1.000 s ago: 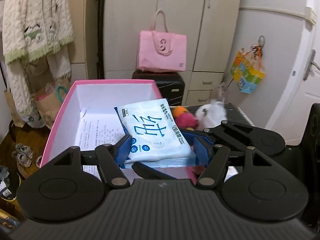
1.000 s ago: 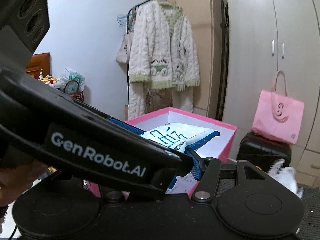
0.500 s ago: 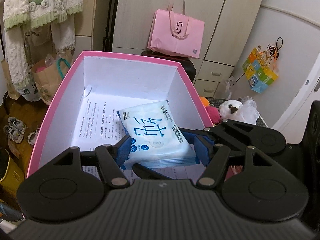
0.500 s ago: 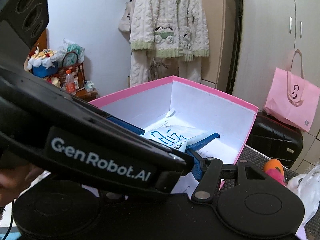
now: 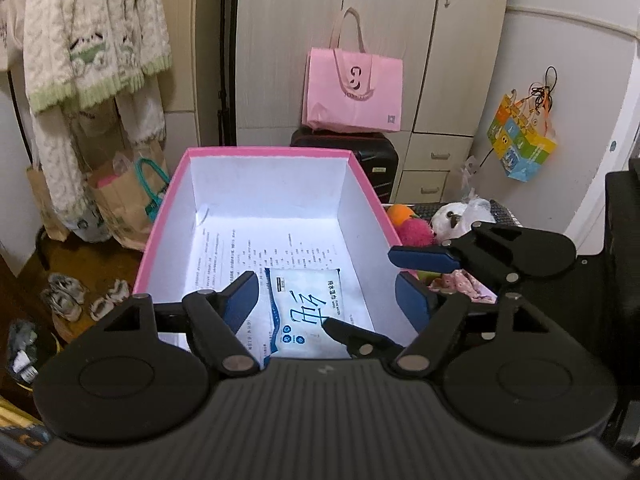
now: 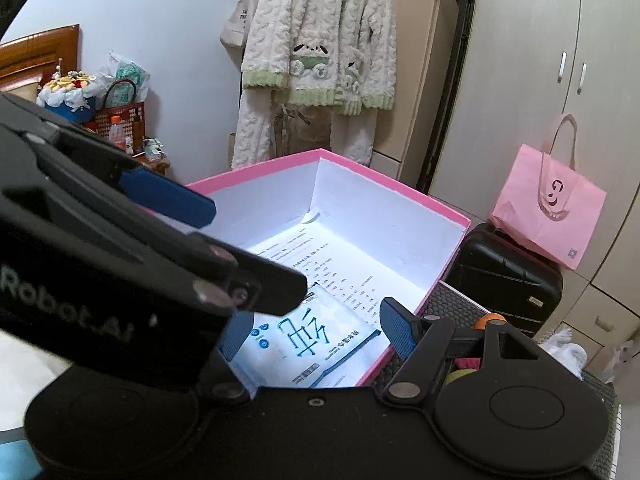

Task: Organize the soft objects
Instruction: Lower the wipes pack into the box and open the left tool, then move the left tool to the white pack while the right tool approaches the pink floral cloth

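A white and blue pack of wet wipes point(image 5: 308, 312) lies flat on the printed sheet on the floor of the pink box point(image 5: 268, 153) with white inner walls. My left gripper point(image 5: 326, 302) hovers over the pack, jaws opening, its blue pads clear of the pack on both sides. My right gripper point(image 6: 316, 334) comes in from the right over the same pack point(image 6: 320, 344), jaws also opening and not touching it. One of its blue fingers point(image 5: 424, 260) crosses the box's right wall. Soft toys wait right of the box: an orange and pink one point(image 5: 412, 228) and a white plush point(image 5: 456, 216).
A pink tote bag point(image 5: 354, 92) sits on a black suitcase point(image 5: 376, 152) behind the box, in front of beige cupboards. A cream knitted coat point(image 5: 88, 40) hangs at the left above paper bags point(image 5: 128, 196) and shoes on the floor. A colourful bag point(image 5: 520, 144) hangs on the right wall.
Both grippers carried the wipes pack down into the pink box, then widened their jaws. The pack has dropped out of the grip and now lies on the box floor.
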`<state>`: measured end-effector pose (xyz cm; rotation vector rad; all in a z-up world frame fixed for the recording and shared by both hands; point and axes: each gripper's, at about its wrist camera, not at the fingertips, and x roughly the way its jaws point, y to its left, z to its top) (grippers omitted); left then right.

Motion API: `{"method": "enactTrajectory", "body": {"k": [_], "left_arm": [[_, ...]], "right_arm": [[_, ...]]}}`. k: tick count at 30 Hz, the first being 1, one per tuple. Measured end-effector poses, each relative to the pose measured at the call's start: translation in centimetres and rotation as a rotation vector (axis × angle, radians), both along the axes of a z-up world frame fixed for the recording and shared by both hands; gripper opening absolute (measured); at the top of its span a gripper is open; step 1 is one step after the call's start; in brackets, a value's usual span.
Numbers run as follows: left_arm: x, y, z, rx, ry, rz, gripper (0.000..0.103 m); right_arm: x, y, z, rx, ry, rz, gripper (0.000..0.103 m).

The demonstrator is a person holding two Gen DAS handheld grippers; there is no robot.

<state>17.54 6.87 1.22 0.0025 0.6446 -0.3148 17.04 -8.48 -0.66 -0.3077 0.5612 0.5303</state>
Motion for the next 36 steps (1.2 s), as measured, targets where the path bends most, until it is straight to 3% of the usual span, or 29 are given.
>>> {"method": "enactTrajectory", "body": {"k": [8, 18, 27, 36], "left_arm": [[-3.3, -0.6, 2.1, 0.012, -0.042, -0.053, 0.077], [-6.2, -2.4, 3.3, -0.025, -0.006, -0.172, 0.078], [-6.9, -5.9, 2.2, -0.006, 0.032, -0.256, 0.078], [-6.7, -10.8, -0.6, 0.051, 0.059, -0.337, 0.078]], "right_arm": [[-3.1, -1.3, 2.5, 0.003, -0.054, 0.014, 0.075], [-7.0, -7.1, 4.6, 0.026, -0.065, 0.017, 0.075], [-8.4, -16.2, 4.1, 0.098, -0.021, -0.107, 0.076], [-8.0, -20.4, 1.7, 0.129, 0.019, -0.165, 0.076]]}}
